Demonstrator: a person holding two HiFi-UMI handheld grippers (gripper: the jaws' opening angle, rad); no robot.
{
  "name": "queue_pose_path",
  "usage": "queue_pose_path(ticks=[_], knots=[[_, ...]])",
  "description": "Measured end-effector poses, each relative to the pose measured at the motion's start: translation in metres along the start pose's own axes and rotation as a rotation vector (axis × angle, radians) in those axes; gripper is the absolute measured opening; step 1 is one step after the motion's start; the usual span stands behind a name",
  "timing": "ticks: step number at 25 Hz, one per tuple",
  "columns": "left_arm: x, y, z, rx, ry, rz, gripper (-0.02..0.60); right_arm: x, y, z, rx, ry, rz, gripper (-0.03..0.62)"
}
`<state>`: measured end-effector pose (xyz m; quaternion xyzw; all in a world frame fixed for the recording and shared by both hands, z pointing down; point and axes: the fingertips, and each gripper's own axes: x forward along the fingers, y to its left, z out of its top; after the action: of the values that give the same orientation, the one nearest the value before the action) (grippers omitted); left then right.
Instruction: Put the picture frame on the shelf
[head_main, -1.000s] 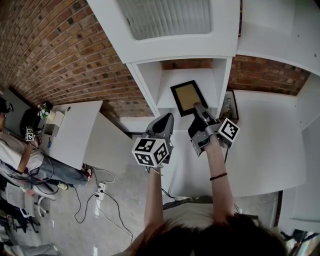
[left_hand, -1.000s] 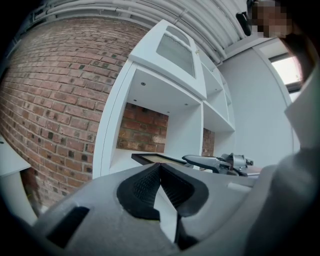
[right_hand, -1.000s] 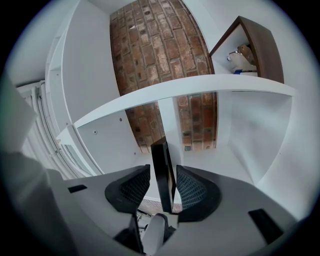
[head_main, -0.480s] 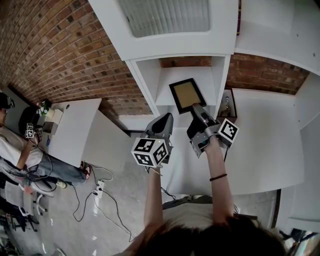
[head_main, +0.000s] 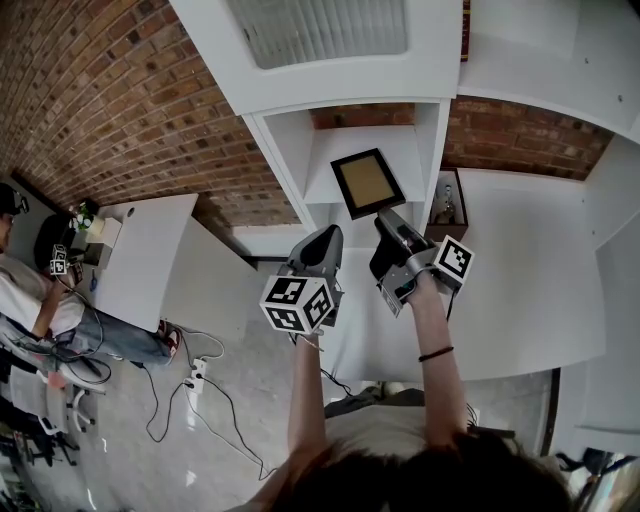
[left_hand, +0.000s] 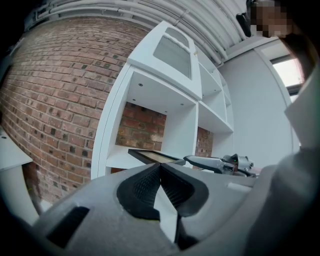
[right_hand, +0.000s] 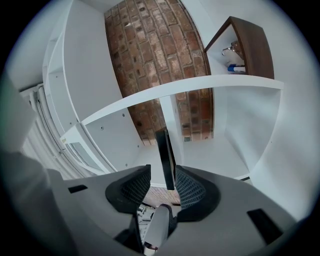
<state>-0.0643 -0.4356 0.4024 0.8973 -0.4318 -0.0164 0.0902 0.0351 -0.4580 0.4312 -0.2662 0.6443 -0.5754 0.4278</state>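
Note:
The picture frame (head_main: 367, 182), black-edged with a tan centre, hangs tilted in front of the open compartment of the white shelf unit (head_main: 290, 160). My right gripper (head_main: 392, 220) is shut on its near edge. In the right gripper view the picture frame (right_hand: 165, 155) stands edge-on between the pads of the right gripper (right_hand: 162, 175), under a white shelf board (right_hand: 200, 86). My left gripper (head_main: 326, 246) hovers just left of the right one, shut and holding nothing. In the left gripper view the left gripper (left_hand: 160, 166) has its jaws meeting, with the picture frame (left_hand: 150, 156) seen beyond.
A dark wood-framed object (head_main: 447, 197) stands in the compartment to the right. A brick wall (head_main: 110, 90) lies left of the shelf unit. A white table (head_main: 150, 260), a seated person (head_main: 35, 300) and floor cables (head_main: 190, 385) are at the left.
The right gripper has carried the picture frame a little farther toward the shelf compartment. The left gripper has stayed beside it.

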Motion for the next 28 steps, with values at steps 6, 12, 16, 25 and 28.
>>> queue_pose_path(ticks=[6, 12, 16, 25, 28], knots=[[-0.004, -0.007, 0.000, -0.001, -0.001, -0.007, 0.011, -0.007, 0.003, -0.005, 0.016, 0.010, 0.007, 0.127], [-0.008, -0.014, -0.002, -0.005, 0.000, -0.010, 0.011, -0.014, 0.005, -0.010, 0.017, 0.021, 0.012, 0.112], [-0.009, -0.017, -0.003, -0.008, 0.005, -0.015, 0.011, -0.017, 0.006, -0.011, 0.020, 0.024, 0.014, 0.081], [-0.012, -0.022, -0.002, -0.005, 0.002, -0.014, 0.011, -0.021, 0.014, -0.015, 0.021, 0.037, 0.048, 0.029], [-0.012, -0.024, -0.001, -0.002, 0.000, -0.015, 0.011, -0.022, 0.017, -0.015, 0.015, 0.039, 0.062, 0.017]])
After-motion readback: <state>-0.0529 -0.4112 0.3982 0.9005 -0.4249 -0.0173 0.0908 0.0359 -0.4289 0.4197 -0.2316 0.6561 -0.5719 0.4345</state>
